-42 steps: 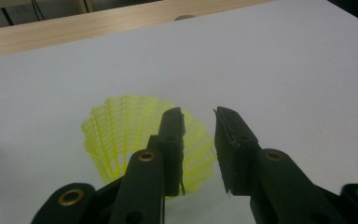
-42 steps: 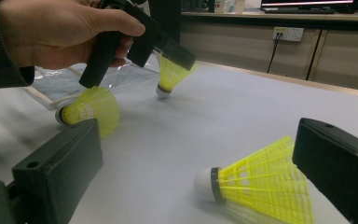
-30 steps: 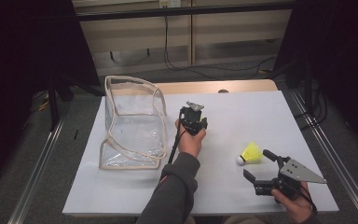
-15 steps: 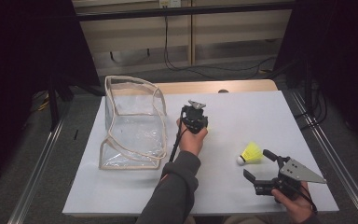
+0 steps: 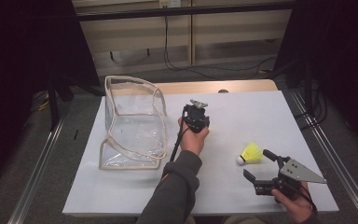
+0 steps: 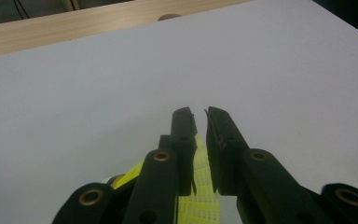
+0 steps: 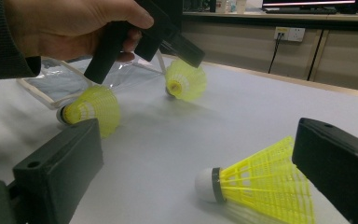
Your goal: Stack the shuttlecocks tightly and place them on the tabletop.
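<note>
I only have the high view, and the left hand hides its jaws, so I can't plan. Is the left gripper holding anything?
Observer: Yes. The left gripper has just been closing and pinches a yellow shuttlecock by its skirt.
Operator: Any shuttlecocks besides the one by the right gripper?
Observer: One more, a second shuttlecock, lies on its side near the left hand, by the bag.
Operator: Does the right gripper touch its shuttlecock?
Observer: The right gripper is open. The third shuttlecock lies just ahead, skirt next to one jaw. I cannot tell whether they touch.
</note>
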### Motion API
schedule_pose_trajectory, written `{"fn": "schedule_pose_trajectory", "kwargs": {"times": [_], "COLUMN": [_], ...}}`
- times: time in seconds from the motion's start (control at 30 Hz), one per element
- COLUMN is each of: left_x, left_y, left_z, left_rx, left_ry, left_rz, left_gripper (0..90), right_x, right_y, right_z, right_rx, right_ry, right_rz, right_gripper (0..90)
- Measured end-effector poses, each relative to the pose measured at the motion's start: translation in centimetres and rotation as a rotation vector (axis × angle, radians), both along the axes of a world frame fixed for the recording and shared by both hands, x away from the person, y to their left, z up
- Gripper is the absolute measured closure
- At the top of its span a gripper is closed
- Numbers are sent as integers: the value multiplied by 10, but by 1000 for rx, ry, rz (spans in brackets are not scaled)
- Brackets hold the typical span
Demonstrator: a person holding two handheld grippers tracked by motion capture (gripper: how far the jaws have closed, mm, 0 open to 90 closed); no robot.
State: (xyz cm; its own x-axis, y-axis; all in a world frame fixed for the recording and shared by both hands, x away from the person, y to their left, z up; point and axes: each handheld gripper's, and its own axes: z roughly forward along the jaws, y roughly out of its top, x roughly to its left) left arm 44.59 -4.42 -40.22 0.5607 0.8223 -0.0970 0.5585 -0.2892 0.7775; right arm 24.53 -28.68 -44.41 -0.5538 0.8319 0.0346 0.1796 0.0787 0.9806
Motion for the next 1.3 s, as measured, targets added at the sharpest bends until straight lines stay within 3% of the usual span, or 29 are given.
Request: {"fn": "schedule_pose_trajectory", "kwargs": {"times": [0.33, 1.0, 1.13, 1.3], "left_x": [1, 8, 10, 11], "left_y": [-3, -7, -7, -7], "left_z": [0, 1, 1, 0], "left_rx": [-11, 10, 8, 14], "left_ry": [20, -3, 11, -15], "left_rz": [-13, -19, -21, -20], "left_gripper": [796, 779, 774, 764], "right_x": [0, 0, 0, 0], "right_y": [0, 0, 0, 0], "right_z": [0, 0, 0, 0], "right_rx": [-2, -3, -3, -2], "right_ry": [-1, 2, 2, 3], "right_rz": [-1, 1, 1, 2], "right_gripper": [11, 12, 13, 12]}}
